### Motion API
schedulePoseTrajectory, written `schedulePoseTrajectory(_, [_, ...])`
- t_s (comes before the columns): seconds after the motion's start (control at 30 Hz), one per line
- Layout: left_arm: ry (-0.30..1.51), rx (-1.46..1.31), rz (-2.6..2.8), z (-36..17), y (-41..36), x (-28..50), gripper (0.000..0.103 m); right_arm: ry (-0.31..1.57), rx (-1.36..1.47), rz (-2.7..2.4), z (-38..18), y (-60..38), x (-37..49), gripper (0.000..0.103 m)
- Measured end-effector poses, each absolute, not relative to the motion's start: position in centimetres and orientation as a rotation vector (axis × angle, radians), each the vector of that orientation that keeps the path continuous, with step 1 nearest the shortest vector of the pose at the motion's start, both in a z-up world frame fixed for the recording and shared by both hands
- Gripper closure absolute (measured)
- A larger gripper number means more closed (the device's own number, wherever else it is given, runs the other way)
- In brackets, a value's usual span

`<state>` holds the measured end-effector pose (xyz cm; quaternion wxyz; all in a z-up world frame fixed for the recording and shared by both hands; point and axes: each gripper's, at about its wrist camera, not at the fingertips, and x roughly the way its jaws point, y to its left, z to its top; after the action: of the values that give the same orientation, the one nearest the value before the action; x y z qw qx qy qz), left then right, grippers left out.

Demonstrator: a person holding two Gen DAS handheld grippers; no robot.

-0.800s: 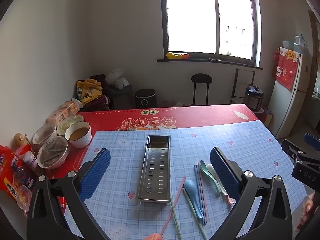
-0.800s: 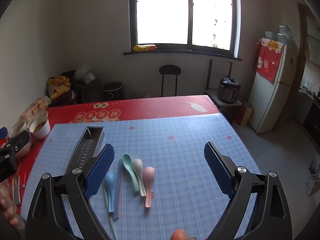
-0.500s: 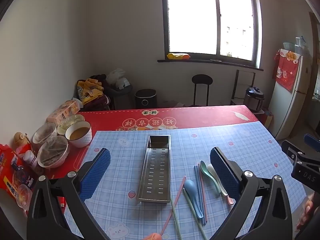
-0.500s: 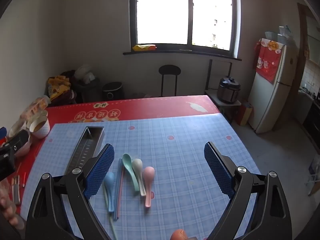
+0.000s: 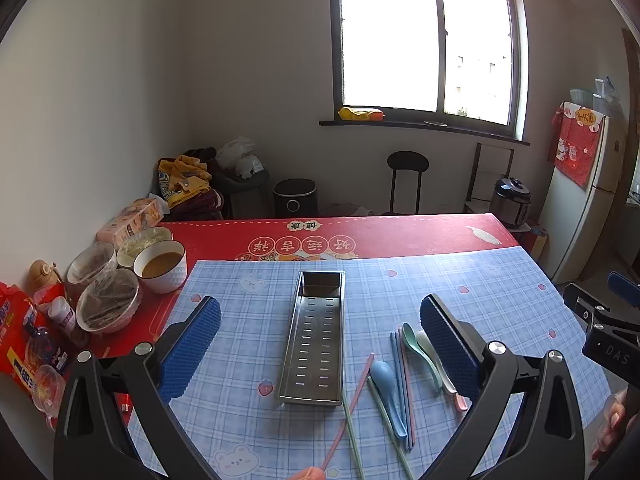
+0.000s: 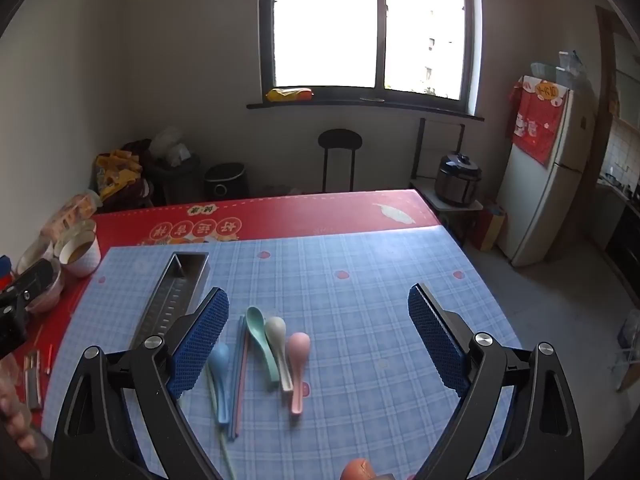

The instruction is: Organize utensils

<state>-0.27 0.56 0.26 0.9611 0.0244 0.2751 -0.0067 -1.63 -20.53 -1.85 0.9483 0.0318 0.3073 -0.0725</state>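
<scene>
A long perforated steel tray lies empty on the blue checked mat; it also shows in the right wrist view. Right of it lie several plastic spoons: blue, green, pale grey, pink. Pink and blue chopsticks lie among them. A pink chopstick and a green one cross near the tray's front corner. My left gripper is open above the tray. My right gripper is open above the spoons. Both are empty.
Covered bowls, a bowl of brown liquid and food packets crowd the table's left edge on the red cloth. A fridge, a rice cooker and a stool stand beyond the table.
</scene>
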Motion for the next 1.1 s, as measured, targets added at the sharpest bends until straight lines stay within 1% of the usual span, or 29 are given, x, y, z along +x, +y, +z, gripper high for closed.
schedulePoseTrajectory(1.1, [0.559, 0.051, -0.018, 0.28, 0.51, -0.07, 0.005, 0.631, 0.082, -0.154, -2.41, -21.04, -1.35, 0.015])
